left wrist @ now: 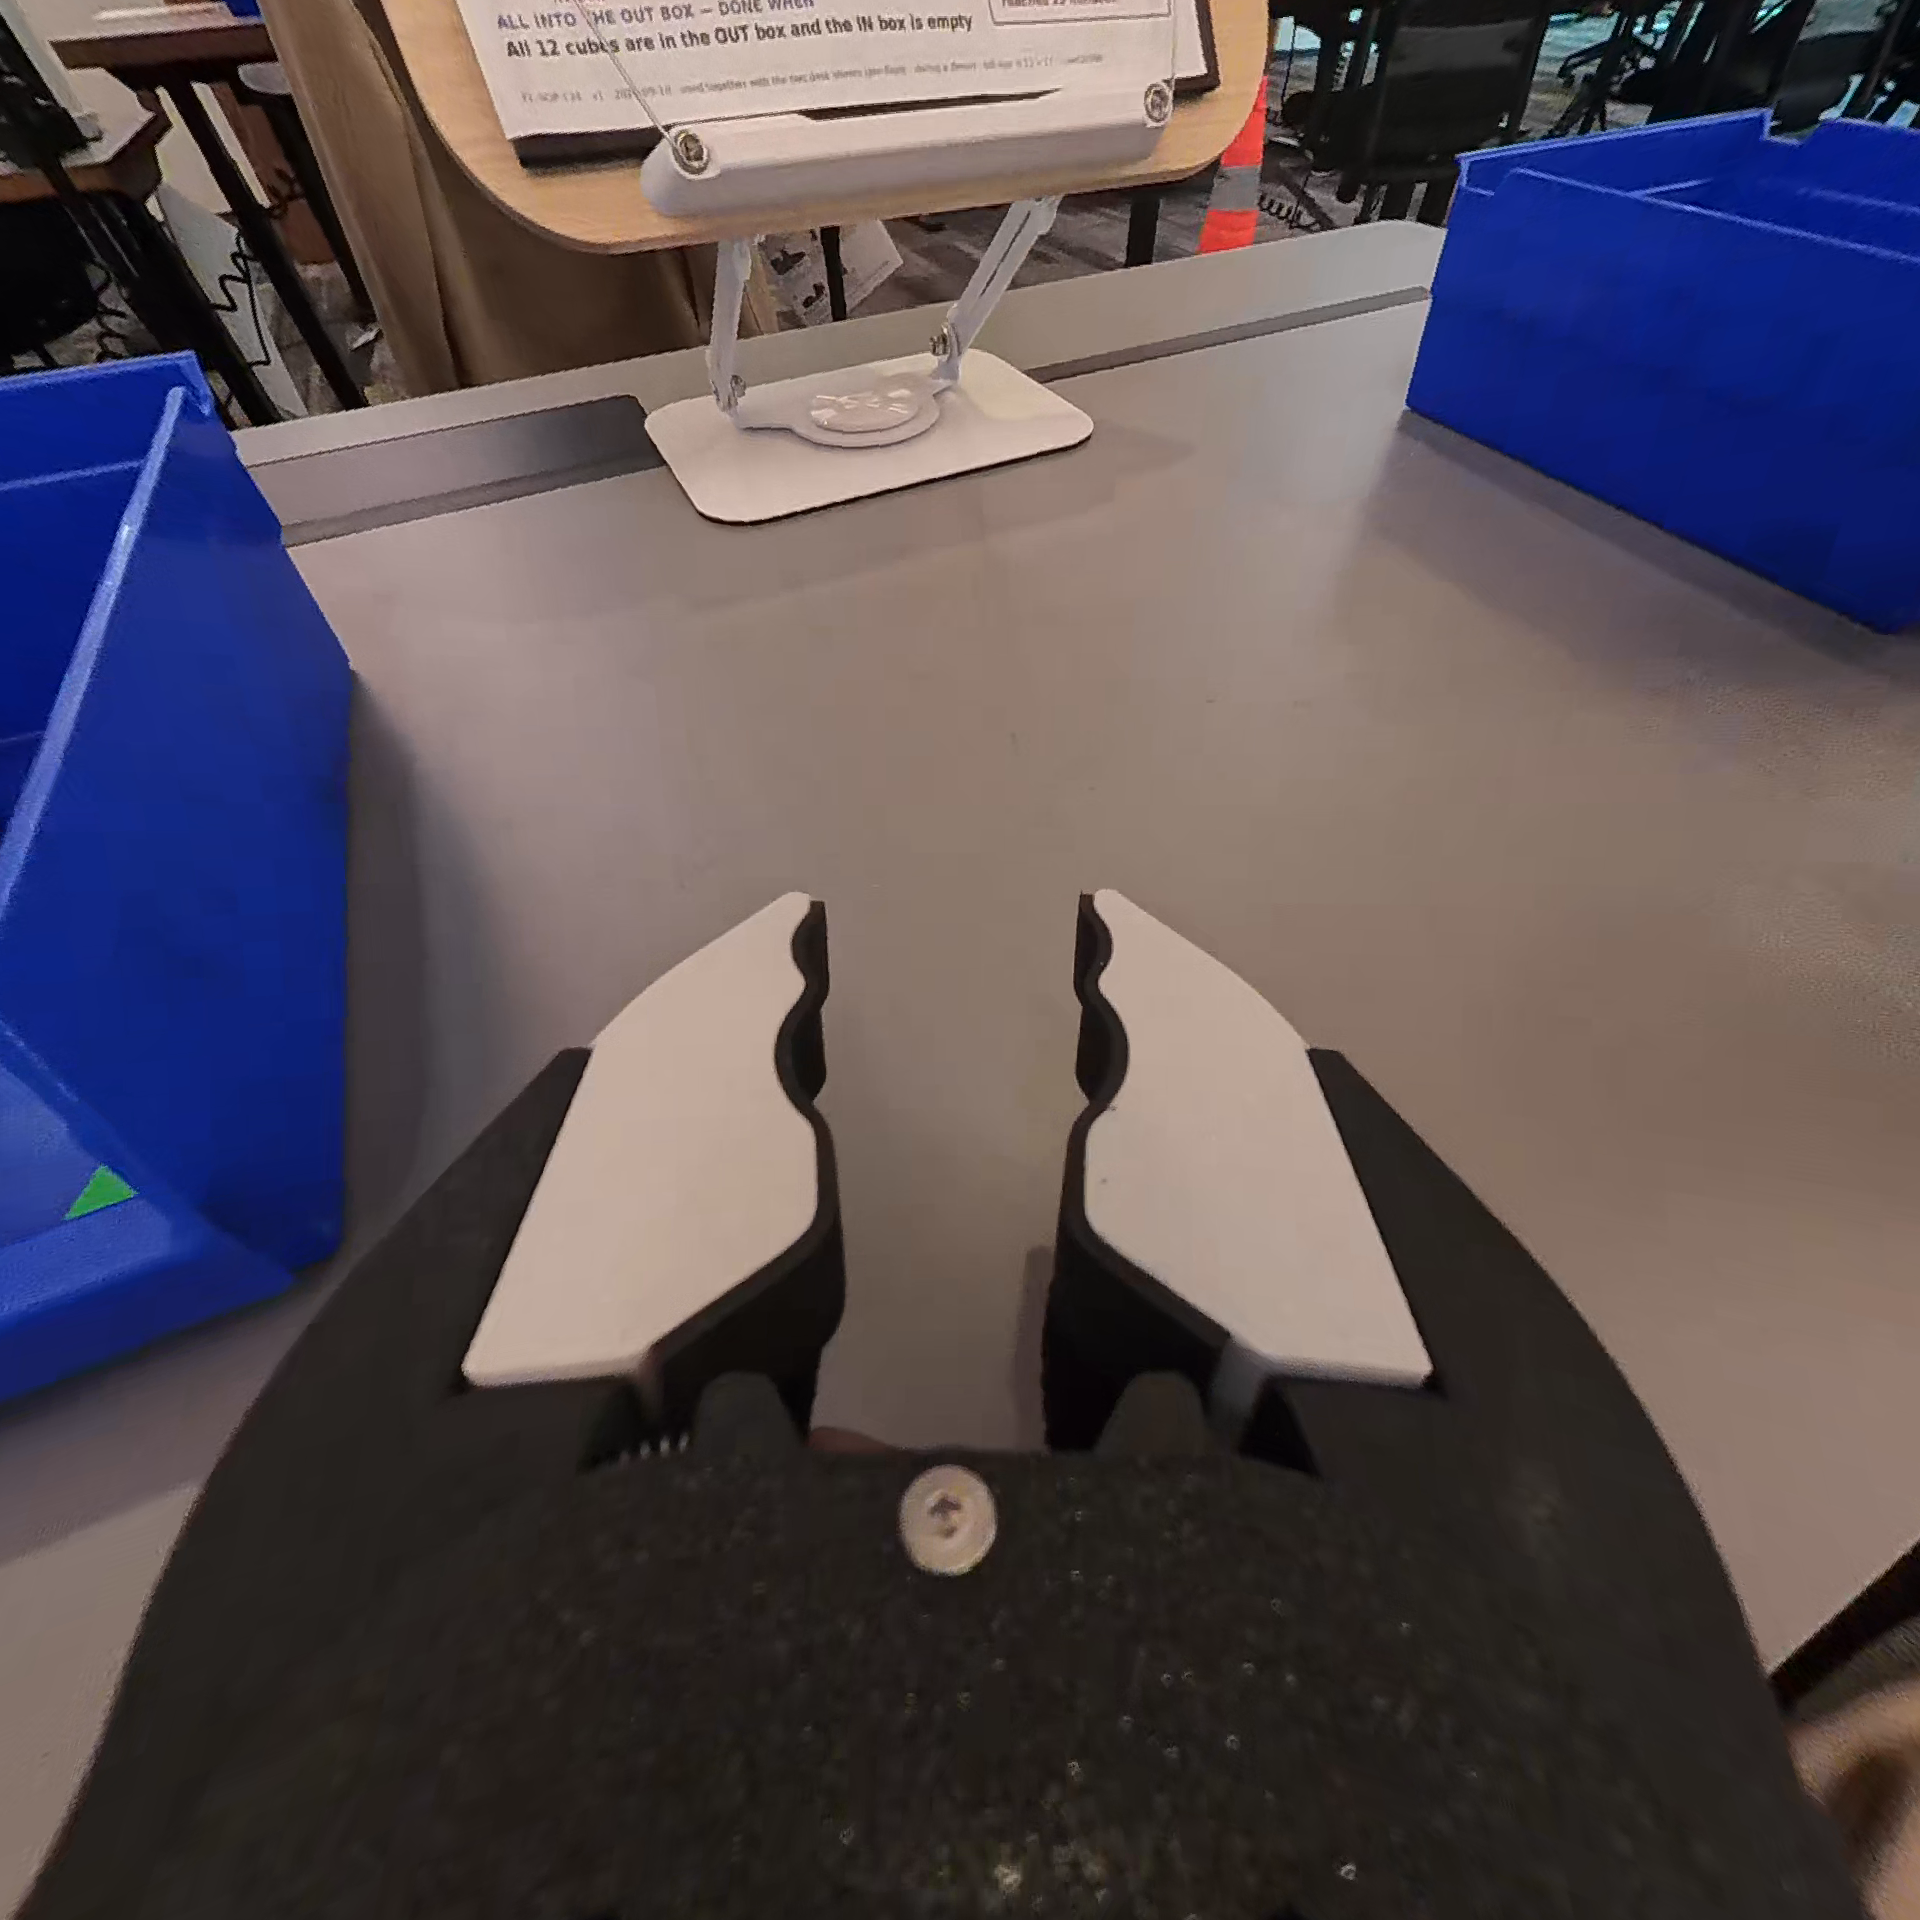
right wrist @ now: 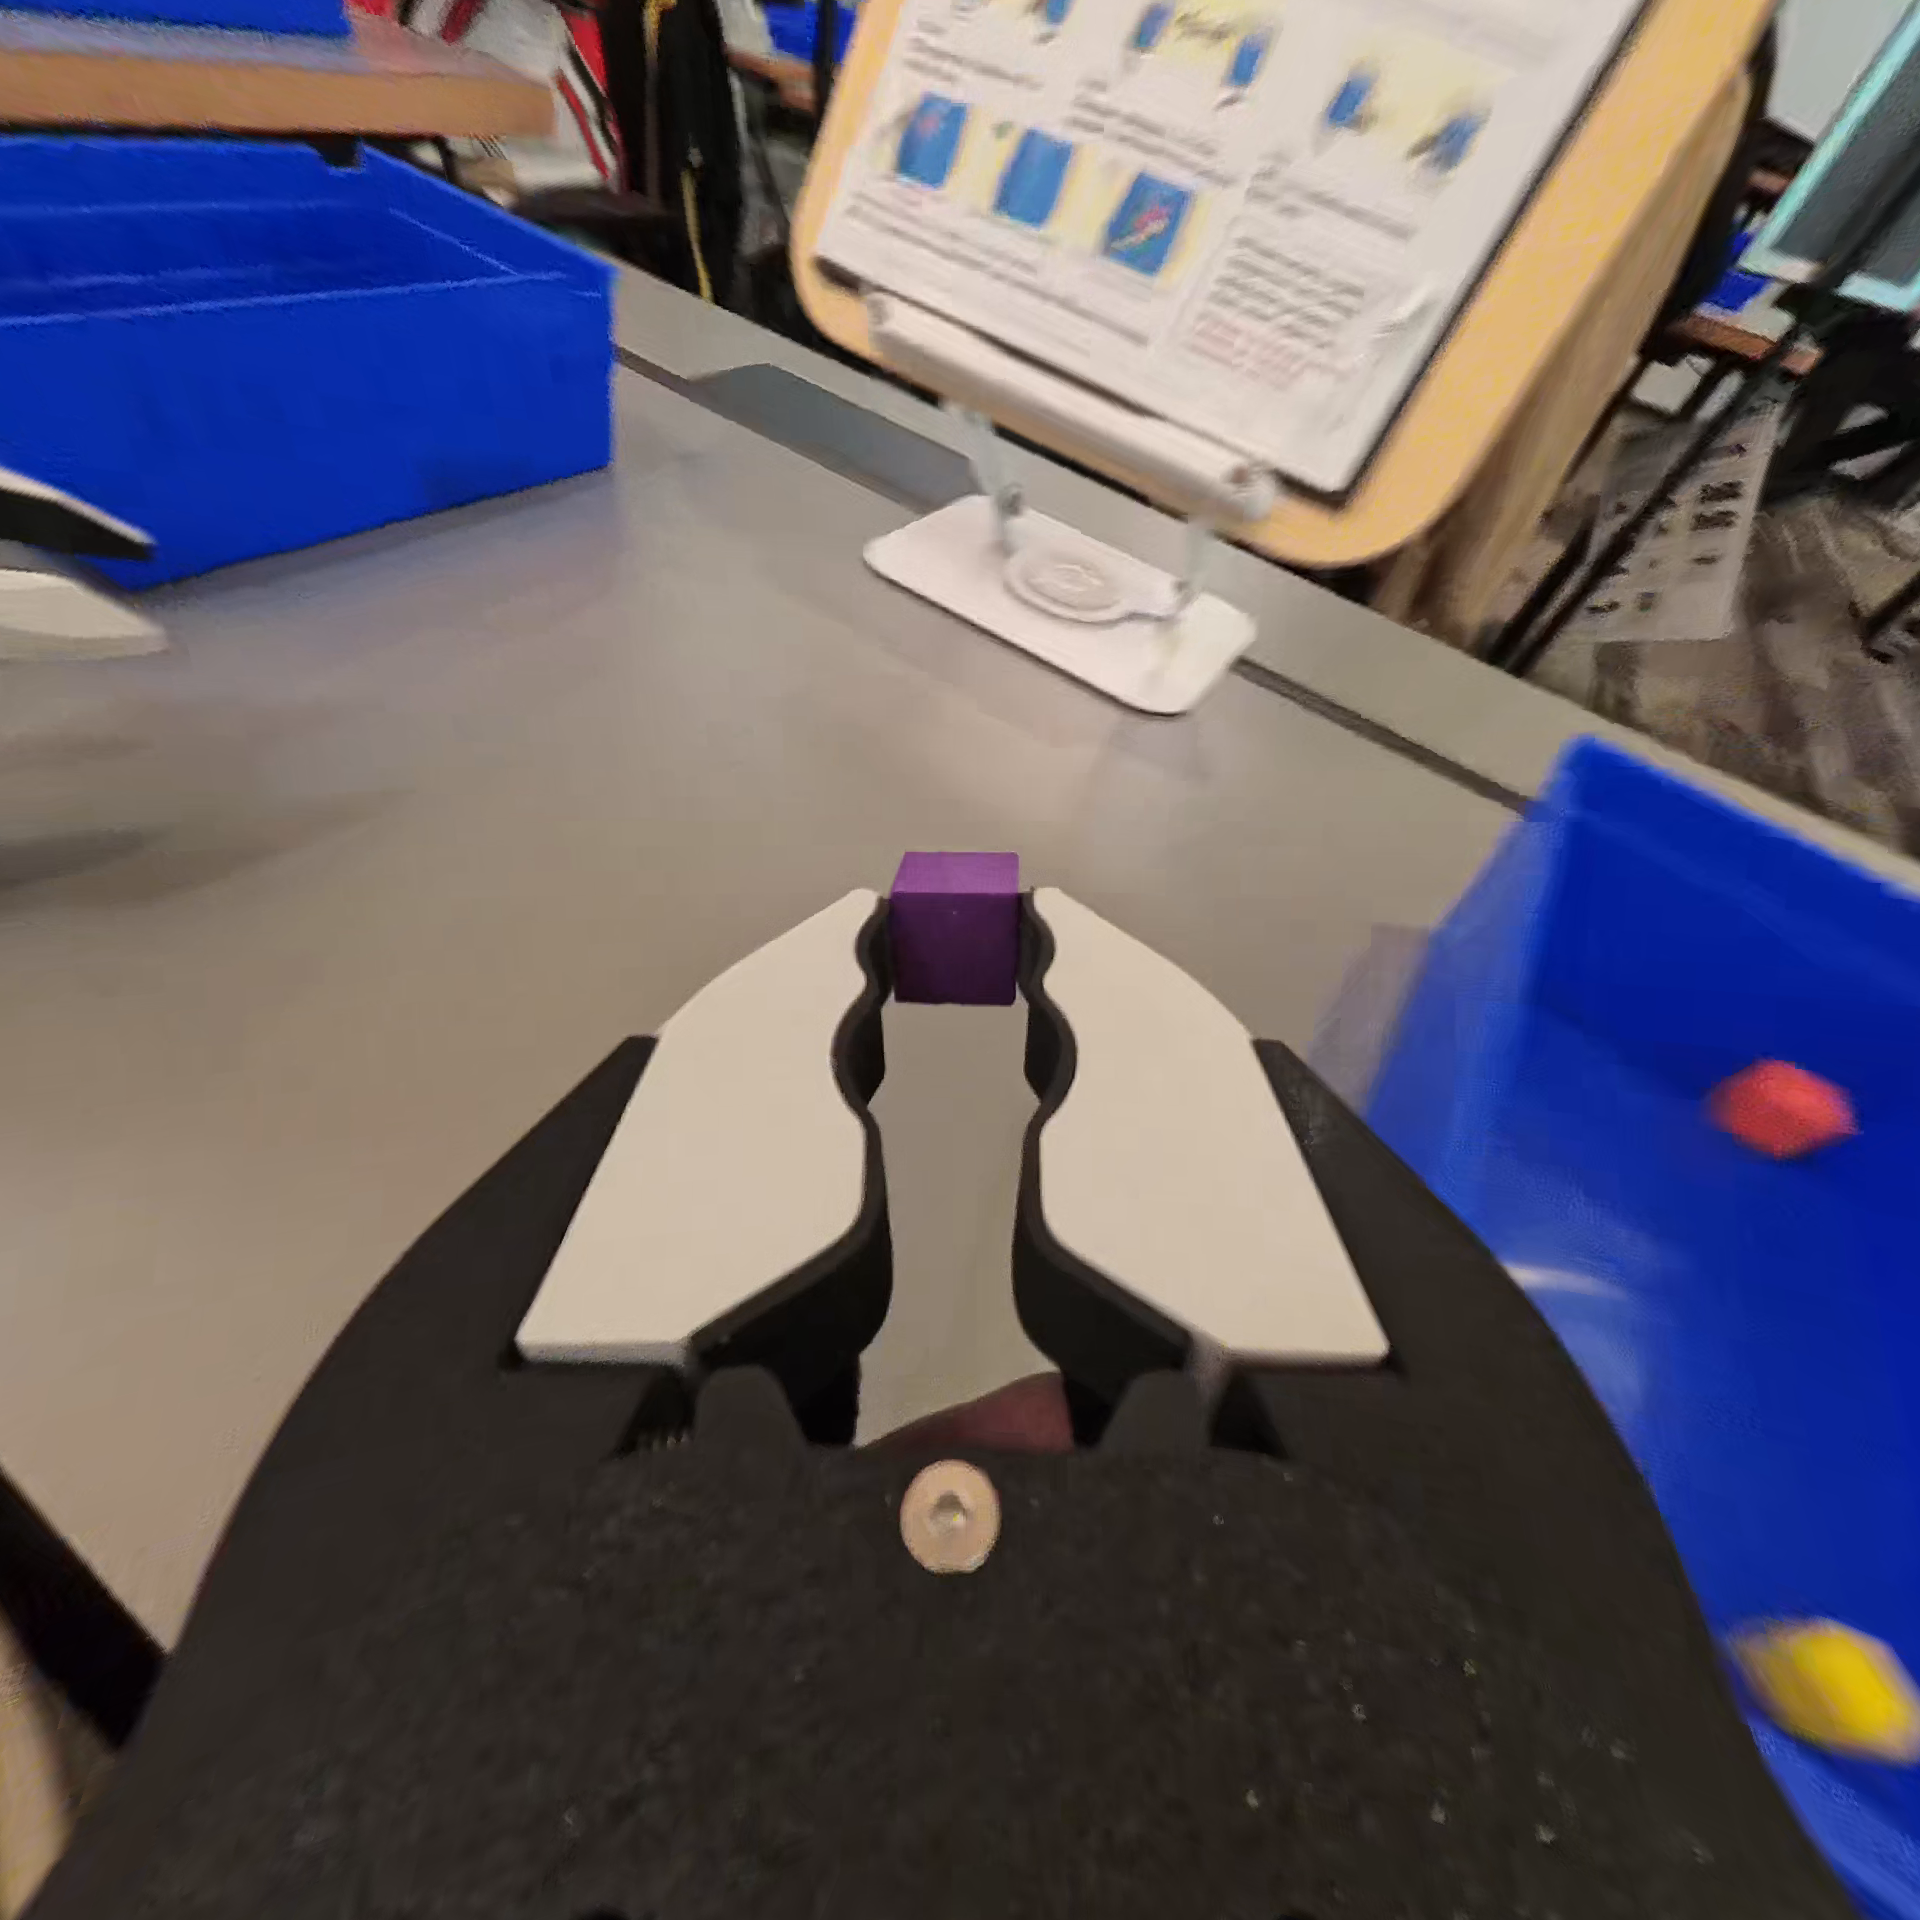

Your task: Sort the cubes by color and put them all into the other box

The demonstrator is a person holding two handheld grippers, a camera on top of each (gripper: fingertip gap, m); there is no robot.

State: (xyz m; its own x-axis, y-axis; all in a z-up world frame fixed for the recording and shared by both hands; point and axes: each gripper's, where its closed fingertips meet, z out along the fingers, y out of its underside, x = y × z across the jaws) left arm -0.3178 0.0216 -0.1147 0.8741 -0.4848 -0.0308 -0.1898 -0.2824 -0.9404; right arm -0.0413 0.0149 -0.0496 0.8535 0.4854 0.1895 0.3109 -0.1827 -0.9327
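One purple cube [right wrist: 954, 928] sits pinched at the very tips of the right gripper [right wrist: 954, 935], whose jaws are clenched on two opposite flat faces; the cube's top edge stands just proud of the fingertips [right wrist: 790, 997] and it is carried clear of the grey counter [right wrist: 520, 831]. By its sharp edges and matt faces, it is likely light, rigid and not fragile, probably wood or hard plastic. Smooth sides and so shallow a hold mean it could pivot or slip if swung fast; a grip deeper in the scalloped pads, square across parallel faces, would be safer.

Just to the right lies a blue box [right wrist: 1621, 935] with a red cube [right wrist: 1782, 1109] and a yellow cube [right wrist: 1829, 1694] on its floor, both blurred. Across the counter stands the other blue box [right wrist: 312, 416], with the left gripper's tips at the frame edge near it.

That left gripper [left wrist: 951, 914] hangs over bare counter, jaws spread and empty. A green cube [left wrist: 101, 1193] peeks from the box [left wrist: 208, 831] at its left. Behind stands a document stand [left wrist: 868, 436].
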